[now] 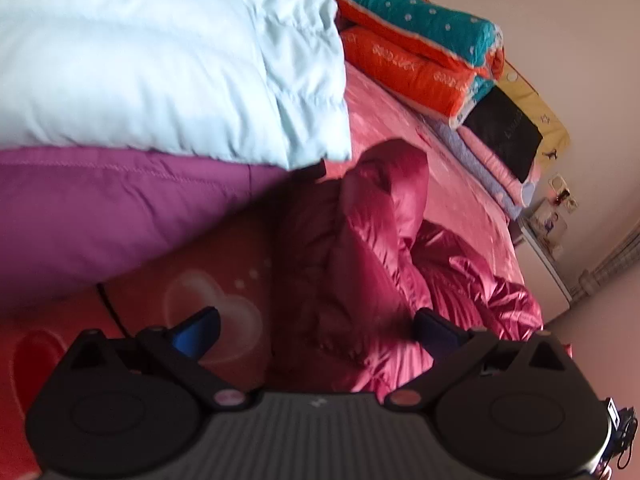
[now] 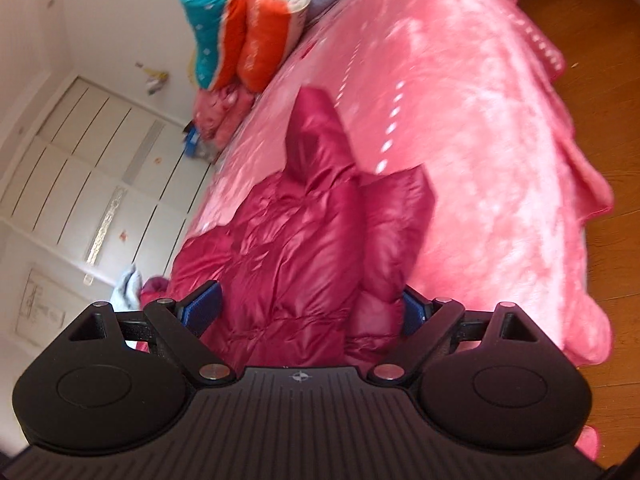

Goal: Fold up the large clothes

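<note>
A shiny crimson puffer jacket (image 1: 360, 248) lies crumpled on the pink bed cover (image 1: 384, 116). My left gripper (image 1: 316, 330) is open just above it, blue pads wide apart with jacket fabric between and below them. In the right wrist view the same jacket (image 2: 304, 240) spreads on the bed with a sleeve (image 2: 316, 136) pointing away. My right gripper (image 2: 312, 310) is open too, its blue pads straddling a puffed part of the jacket close to the lens. Whether either pad touches the fabric is unclear.
A pale blue garment (image 1: 160, 60) rests on a purple one (image 1: 100, 208) at the left. Folded orange-and-teal quilts (image 1: 420, 48) and pink bedding (image 1: 496, 168) are stacked at the bed's far side. White wardrobe doors (image 2: 80, 168) and wooden floor (image 2: 608, 80) border the bed.
</note>
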